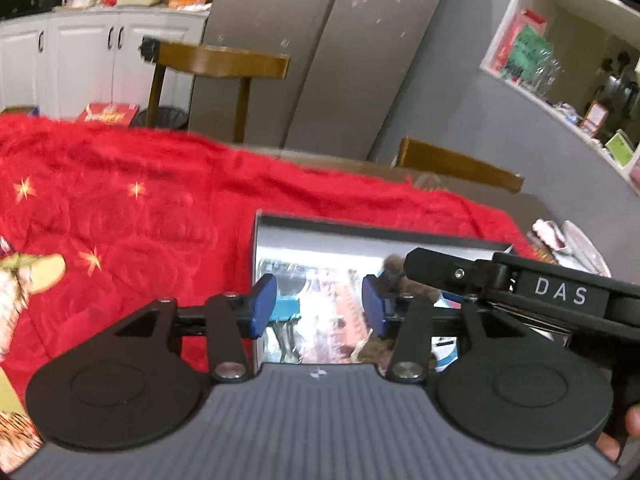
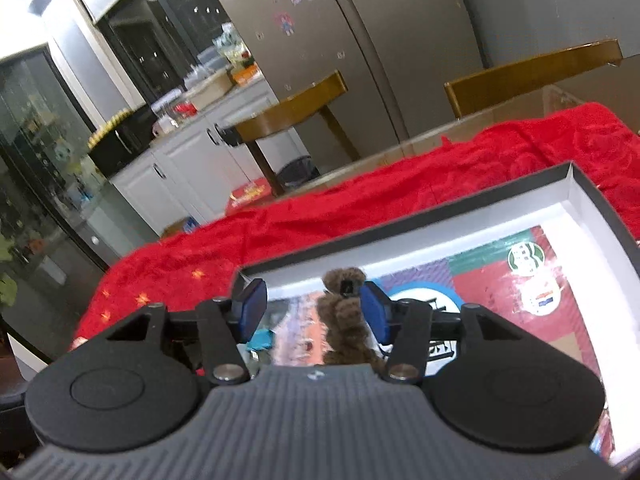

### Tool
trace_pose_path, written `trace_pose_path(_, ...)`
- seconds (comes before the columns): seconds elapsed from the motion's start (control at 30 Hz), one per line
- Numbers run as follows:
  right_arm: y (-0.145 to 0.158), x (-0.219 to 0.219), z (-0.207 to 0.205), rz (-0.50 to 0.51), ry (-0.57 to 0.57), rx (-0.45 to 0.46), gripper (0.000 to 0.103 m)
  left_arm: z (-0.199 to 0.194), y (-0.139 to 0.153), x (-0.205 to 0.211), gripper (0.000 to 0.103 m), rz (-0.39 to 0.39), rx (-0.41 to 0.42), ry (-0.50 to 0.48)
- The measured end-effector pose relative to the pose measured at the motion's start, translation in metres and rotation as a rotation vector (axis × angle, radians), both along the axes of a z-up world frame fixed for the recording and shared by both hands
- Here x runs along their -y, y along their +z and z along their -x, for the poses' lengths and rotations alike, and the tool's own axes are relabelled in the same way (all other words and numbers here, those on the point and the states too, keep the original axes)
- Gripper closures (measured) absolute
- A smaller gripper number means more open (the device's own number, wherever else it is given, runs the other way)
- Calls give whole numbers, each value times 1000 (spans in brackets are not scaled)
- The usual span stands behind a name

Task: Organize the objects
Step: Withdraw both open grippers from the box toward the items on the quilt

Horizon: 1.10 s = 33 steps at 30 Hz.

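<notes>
counts of what is seen on and around the table

two grippers are counted: the left gripper (image 1: 318, 306) and the right gripper (image 2: 314, 306), each fitted with two blue pads (image 1: 264, 306). one red cloth (image 1: 140, 208) is spread over the table, and one dark-rimmed box (image 2: 592, 208) with a white inner wall is seen on it. one brown plush toy (image 2: 344, 320) is counted in the right wrist view. two wooden chairs (image 1: 220, 62) are counted behind the table, and one double-door fridge (image 2: 360, 40) is counted beyond them.
</notes>
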State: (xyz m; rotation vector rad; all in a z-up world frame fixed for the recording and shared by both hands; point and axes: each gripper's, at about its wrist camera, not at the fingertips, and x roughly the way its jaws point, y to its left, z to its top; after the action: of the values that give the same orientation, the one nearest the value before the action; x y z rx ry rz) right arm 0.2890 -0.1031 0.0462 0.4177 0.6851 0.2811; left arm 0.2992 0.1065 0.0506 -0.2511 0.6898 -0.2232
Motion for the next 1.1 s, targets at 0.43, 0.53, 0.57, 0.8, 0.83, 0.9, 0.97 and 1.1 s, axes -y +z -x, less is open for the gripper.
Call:
trace_pose_path(0.43,90,29,124,45,-131,249,20,112,118,-7,42,-18,342,-53)
trace_pose_path(0.53,95,38,152,74,-154,287,20,153,136,0,36,-30,421,-60)
trace_pose_path(0.57,94,40,160,81,-166,297,20,166,140,1,36,-28,440,-59)
trace_pose_path(0.8,73,39,200,132,-184,361,19,235,137,8,35,-63,472,-16)
trace_pose_path(0.83,67,38,204,140,-187,369,19,243,131,9,35,-81,461,-15)
trace_pose_path(0.9,55,36,209,152,-189,373,19,258,113,10,35,-119,431,-3)
trace_pose_path(0.97,41,35,208,153,-187,359,19,270,91,13,35,-168,408,3)
trace_pose_path(1.1,14,31,194,159,-137,277,19,281,52,24,35,-223,367,-18)
